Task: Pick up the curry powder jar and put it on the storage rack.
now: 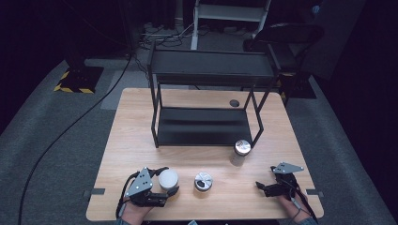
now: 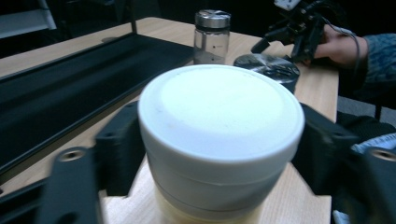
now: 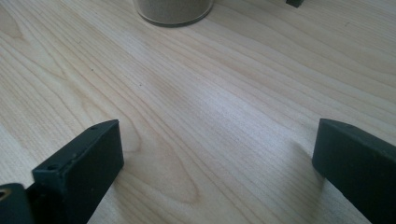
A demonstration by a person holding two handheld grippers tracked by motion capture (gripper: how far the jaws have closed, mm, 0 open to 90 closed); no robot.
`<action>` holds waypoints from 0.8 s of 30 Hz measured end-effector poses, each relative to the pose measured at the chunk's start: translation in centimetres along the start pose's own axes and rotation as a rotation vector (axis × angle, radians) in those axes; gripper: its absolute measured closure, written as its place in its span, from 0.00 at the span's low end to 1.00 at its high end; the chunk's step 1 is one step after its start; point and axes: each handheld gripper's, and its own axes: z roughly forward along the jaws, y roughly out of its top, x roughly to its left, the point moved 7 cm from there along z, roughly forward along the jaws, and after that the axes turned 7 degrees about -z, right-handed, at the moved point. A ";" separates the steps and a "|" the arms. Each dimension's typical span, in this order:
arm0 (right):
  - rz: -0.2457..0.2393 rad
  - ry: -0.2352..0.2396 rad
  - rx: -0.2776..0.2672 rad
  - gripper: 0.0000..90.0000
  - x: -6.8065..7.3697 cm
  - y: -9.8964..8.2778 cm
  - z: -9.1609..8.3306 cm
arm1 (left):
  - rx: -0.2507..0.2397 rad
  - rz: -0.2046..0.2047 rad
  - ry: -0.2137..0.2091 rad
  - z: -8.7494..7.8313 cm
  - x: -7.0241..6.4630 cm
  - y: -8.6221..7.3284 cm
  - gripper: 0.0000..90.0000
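Observation:
A white-lidded round jar [image 1: 168,178] stands on the wooden table [image 1: 131,140] near its front left. My left gripper [image 1: 169,183] is shut on it, one black jaw pressed to each side. In the left gripper view the jar [image 2: 219,130] rises close up between the pads [image 2: 119,149]. My right gripper [image 1: 259,186] rests at the front right, held in a hand, pointing left. In the right gripper view its jaws stand wide apart over bare wood, so the right gripper [image 3: 219,163] is open with nothing between them.
A short round tin with a metal lid [image 1: 203,181] sits just right of the white jar. A glass jar with a silver lid [image 1: 241,152] stands beside the front right leg of a black two-tier shelf [image 1: 204,126] at mid-table.

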 end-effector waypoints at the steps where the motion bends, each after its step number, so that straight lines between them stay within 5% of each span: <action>1: 0.000 0.000 0.000 0.02 0.0 0.0 0.0 | 0.002 0.000 0.005 0.0 0.0 0.0 0.36; 13: 0.000 -0.001 0.000 0.02 0.0 0.0 0.0 | 0.021 -0.032 0.014 -0.4 0.3 1.0 0.38; 24: 0.000 -0.001 0.000 0.02 0.0 0.0 0.0 | 0.030 -0.042 0.045 -0.5 1.6 4.0 0.38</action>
